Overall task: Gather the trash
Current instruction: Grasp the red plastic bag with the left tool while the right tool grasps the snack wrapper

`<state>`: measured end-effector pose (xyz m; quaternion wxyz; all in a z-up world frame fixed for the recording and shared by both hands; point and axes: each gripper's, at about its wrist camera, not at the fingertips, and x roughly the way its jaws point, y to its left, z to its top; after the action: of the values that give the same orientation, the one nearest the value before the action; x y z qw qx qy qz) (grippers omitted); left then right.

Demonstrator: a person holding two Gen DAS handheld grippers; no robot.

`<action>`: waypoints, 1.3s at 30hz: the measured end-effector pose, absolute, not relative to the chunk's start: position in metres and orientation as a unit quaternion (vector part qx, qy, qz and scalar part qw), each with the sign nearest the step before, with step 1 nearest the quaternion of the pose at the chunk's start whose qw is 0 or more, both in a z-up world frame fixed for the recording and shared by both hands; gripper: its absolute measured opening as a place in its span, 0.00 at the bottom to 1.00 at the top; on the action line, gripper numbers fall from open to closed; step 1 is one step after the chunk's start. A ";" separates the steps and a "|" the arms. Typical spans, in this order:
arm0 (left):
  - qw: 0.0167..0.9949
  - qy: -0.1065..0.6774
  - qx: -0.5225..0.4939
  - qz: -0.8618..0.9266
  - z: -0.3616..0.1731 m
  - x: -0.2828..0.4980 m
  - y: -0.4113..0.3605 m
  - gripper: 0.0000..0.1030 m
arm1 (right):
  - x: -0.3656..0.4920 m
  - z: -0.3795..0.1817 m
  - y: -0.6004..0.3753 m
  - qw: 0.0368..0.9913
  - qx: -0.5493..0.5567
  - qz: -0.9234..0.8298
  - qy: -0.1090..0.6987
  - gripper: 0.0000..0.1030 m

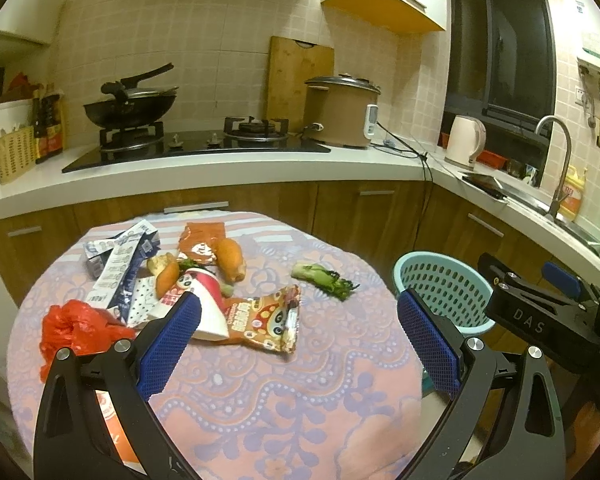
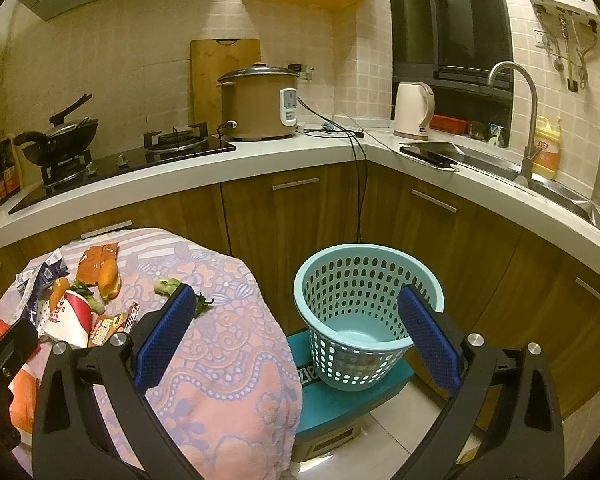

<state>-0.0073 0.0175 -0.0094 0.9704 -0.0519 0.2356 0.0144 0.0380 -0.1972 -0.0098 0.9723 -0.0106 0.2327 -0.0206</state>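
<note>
Trash lies on a small table with a pink and purple cloth (image 1: 260, 380): a red plastic bag (image 1: 76, 326), a paper cup (image 1: 204, 300), an orange snack wrapper (image 1: 264, 318), two bread rolls (image 1: 230, 260), milk cartons (image 1: 120, 264) and a green vegetable scrap (image 1: 324, 276). A light blue perforated basket (image 2: 364, 312) stands on a teal box right of the table. My left gripper (image 1: 300, 344) is open and empty above the table's near side. My right gripper (image 2: 296, 340) is open and empty, between the table edge and the basket.
A kitchen counter (image 1: 220, 172) runs behind and to the right, with a gas hob, wok (image 1: 130, 106), rice cooker (image 1: 340, 114), kettle (image 1: 464, 142) and sink with tap (image 2: 528, 120). Wooden cabinets (image 2: 300, 216) stand below. A power cord hangs down the cabinet corner.
</note>
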 end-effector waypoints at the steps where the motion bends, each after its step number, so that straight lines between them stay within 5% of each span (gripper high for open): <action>1: 0.970 0.236 -0.050 0.019 -0.010 -0.008 0.020 0.93 | 0.039 -0.010 -0.196 0.972 -0.011 -0.019 0.234 0.93; 12: 0.961 0.235 -0.072 0.126 -0.003 -0.032 0.118 0.93 | 0.049 -0.020 -0.150 0.965 -0.027 0.068 0.252 0.93; 19: 0.946 0.273 -0.100 0.146 -0.016 -0.044 0.200 0.93 | 0.055 -0.033 -0.106 0.952 -0.058 0.121 0.274 0.76; 22: 0.938 0.302 -0.116 0.124 -0.031 -0.044 0.226 0.93 | 0.056 -0.038 -0.091 0.948 -0.069 0.133 0.279 0.76; 39: 0.915 0.382 -0.125 0.025 -0.087 0.012 0.247 0.91 | 0.089 -0.077 -0.036 0.916 -0.090 0.191 0.341 0.76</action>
<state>0.0116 0.2475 -0.0869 0.9155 -0.1247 0.3817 0.0255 0.0888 -0.0357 -0.0769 0.9160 -0.0900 0.3410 0.1912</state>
